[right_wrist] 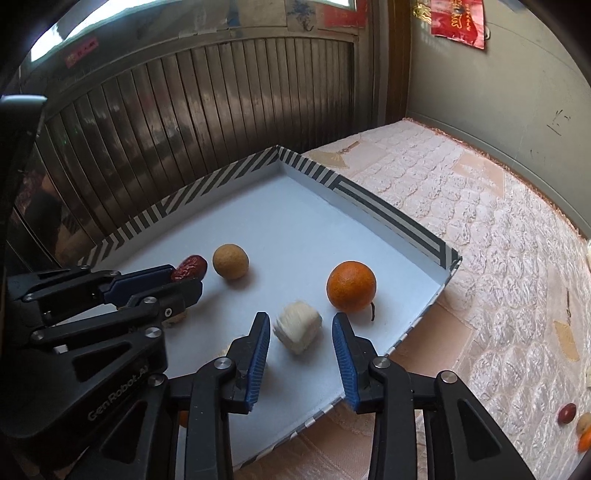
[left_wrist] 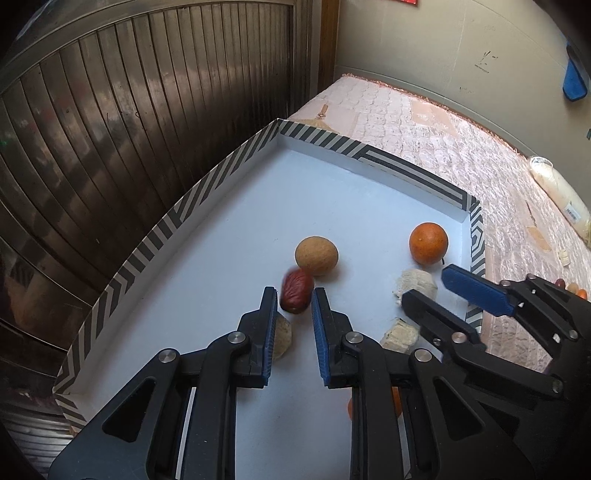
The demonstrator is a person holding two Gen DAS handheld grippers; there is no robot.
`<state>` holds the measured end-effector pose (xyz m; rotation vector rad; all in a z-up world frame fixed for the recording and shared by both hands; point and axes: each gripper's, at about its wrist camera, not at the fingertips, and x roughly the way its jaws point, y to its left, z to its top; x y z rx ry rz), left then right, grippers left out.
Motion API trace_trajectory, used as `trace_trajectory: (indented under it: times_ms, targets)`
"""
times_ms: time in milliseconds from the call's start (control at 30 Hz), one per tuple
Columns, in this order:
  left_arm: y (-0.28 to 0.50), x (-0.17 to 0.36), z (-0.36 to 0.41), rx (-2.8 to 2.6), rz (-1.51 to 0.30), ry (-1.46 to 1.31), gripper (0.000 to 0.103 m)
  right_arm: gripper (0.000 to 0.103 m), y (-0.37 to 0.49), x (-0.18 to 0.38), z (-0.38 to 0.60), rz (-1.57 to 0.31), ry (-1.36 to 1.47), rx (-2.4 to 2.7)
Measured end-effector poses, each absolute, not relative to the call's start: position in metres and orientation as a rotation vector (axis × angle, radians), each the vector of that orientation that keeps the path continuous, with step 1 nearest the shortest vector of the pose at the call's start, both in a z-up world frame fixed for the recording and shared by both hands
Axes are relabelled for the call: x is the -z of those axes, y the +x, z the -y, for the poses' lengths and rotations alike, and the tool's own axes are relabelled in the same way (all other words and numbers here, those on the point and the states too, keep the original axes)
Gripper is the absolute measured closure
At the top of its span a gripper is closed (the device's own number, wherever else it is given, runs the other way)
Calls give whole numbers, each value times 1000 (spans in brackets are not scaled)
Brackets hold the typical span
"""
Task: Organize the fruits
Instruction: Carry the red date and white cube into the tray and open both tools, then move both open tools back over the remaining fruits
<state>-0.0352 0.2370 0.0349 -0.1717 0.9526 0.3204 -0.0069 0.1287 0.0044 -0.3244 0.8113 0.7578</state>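
**Dim corner with ribbed metal shutter and quilted mattress**

A dark metal shutter (right_wrist: 207, 122) of vertical ribbed slats is seen along the far side, its surface dully reflecting light. Beside it a brown wooden post (right_wrist: 397, 74) is set against a grey-green plastered wall (right_wrist: 498, 96), which is marked with scuffs. A red paper decoration (right_wrist: 458, 22) is hung high on that wall. A pale pink quilted mattress (right_wrist: 480, 236) is spread below, lit softly from the right.
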Motion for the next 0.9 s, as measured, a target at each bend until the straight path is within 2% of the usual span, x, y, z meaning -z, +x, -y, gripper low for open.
trace_trajectory:
  times_ms: [67,133,200,233,333,900]
  targets:
    - [-37,-37,-237,-326,-951,-172,84,68,-11,-8,-125,-800,-317,-758]
    - [-39,-39,-236,-332,-940,-173,69,67,-15,-13,-120,-787,-306,-755]
    - [-43,-43,-236,-343,-919,-178,46,64,-19,-17,-115,-773,-302,-742]
    - [-44,-45,-235,-340,-909,-185,45,64,-21,-19,-111,-763,-300,-733]
    - [-45,-49,-231,-333,-899,-184,44,60,-24,-24,-98,-751,-268,-722]
    - [-45,-65,-164,-219,-862,-109,44,60,-38,-36,-21,-734,-195,-600]
